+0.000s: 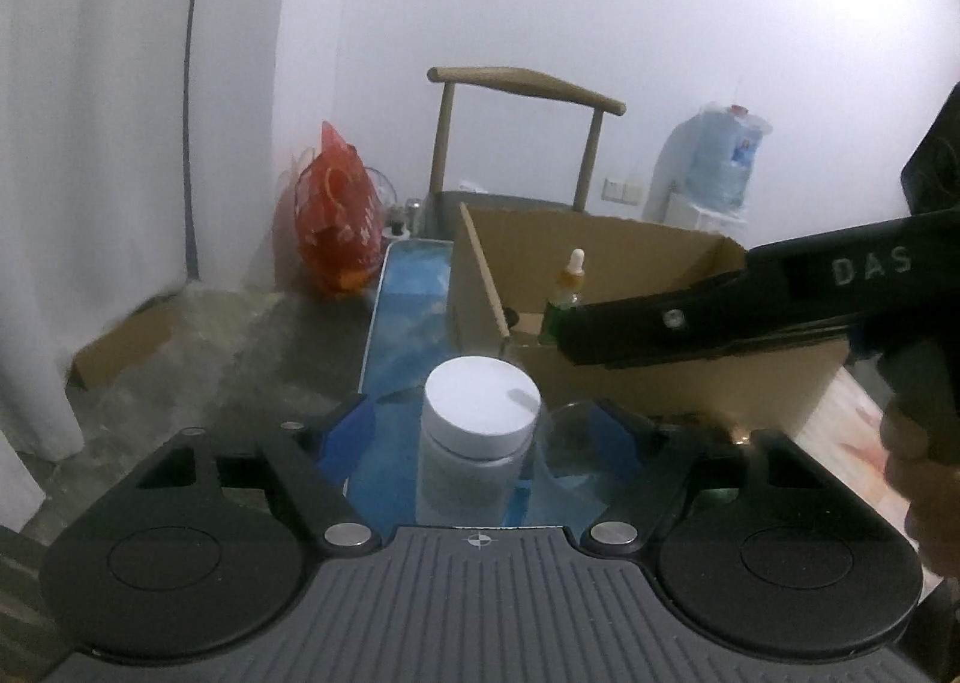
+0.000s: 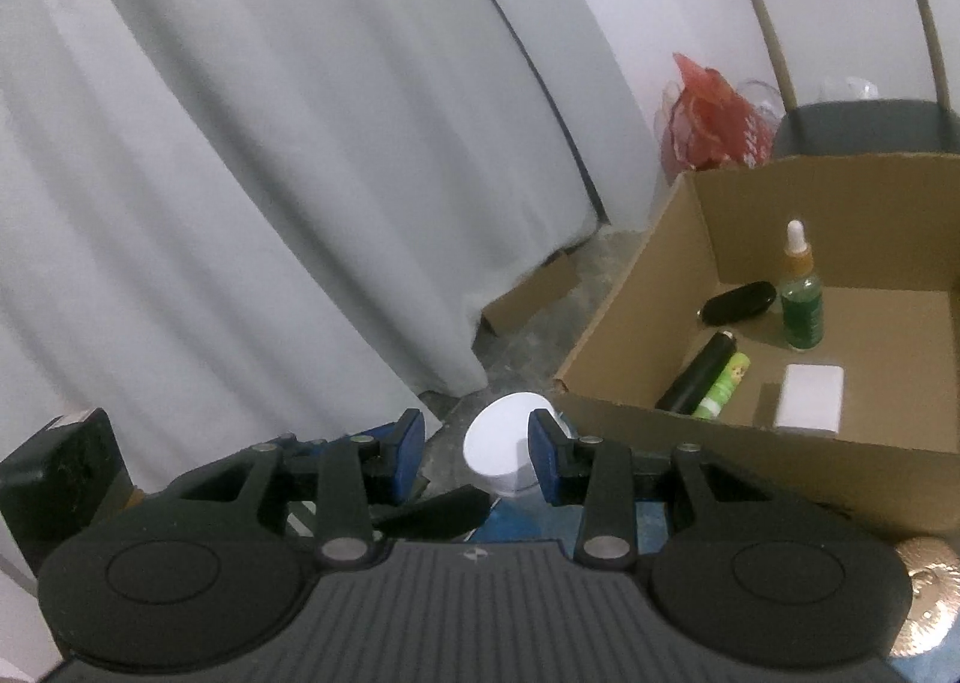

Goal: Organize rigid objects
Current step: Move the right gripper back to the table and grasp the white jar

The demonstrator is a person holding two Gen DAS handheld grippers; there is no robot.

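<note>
I am steering two grabbers. My left gripper (image 1: 480, 431) has its blue fingers spread wide, one on each side of the white-lidded jar (image 1: 477, 431). They do not touch it, so the jar is not held. The jar stands up straight on the blue table top (image 1: 408, 317), just in front of the cardboard box (image 1: 660, 377). A clear glass cup (image 1: 570, 443) sits right next to the jar, by my right-hand finger.

My right gripper (image 2: 476, 458) is up over the box edge. Its fingers are apart and nothing is between them. I can see the jar's white lid past them.

Inside the box there is a green dropper bottle (image 2: 801, 302) standing up, a black tube (image 2: 696, 374), a small green tube (image 2: 723, 386), a black oval thing (image 2: 737, 304) and a white block (image 2: 807, 398).

Here is what could go wrong, I think. When I squeeze, my finger could bump the glass cup and push it over. The jar is smooth and tall, so it may slip or tip if I grab too high on the lid. When I lift it into the box, it could hit the box wall or knock down the dropper bottle. My two grabbers are close, so they could bang together.
</note>
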